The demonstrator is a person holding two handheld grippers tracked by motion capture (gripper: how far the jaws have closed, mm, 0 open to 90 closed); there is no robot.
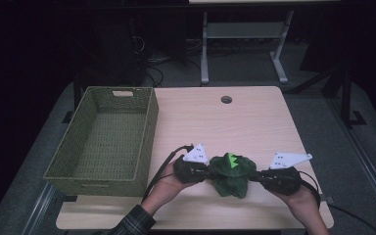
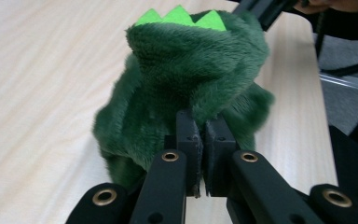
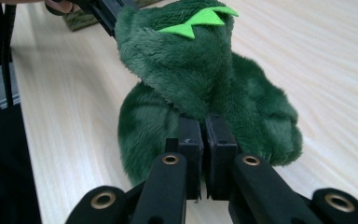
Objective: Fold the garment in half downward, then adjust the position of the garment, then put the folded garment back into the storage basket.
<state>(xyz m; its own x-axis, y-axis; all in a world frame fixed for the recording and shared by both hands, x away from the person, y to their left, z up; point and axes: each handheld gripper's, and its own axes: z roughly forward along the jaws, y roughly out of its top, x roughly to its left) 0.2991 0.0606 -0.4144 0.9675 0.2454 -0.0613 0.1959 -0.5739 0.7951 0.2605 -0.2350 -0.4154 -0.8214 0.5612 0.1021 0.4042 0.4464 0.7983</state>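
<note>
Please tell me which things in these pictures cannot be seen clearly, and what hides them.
- Plush toy: its face and whole shape stay unclear; it is folded in both gripper views, small and dim in the high view.
- Fur pinched by the left gripper and right gripper: hidden between the closed jaws.
- Basket: its near inside corner is hidden by its own front wall in the high view.
- Person: cut off by the bottom edge.

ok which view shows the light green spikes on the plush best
The right gripper view: the light green spikes lie open along the green plush. The left gripper view shows three tips at its top; the high view shows a small bright patch.
</note>
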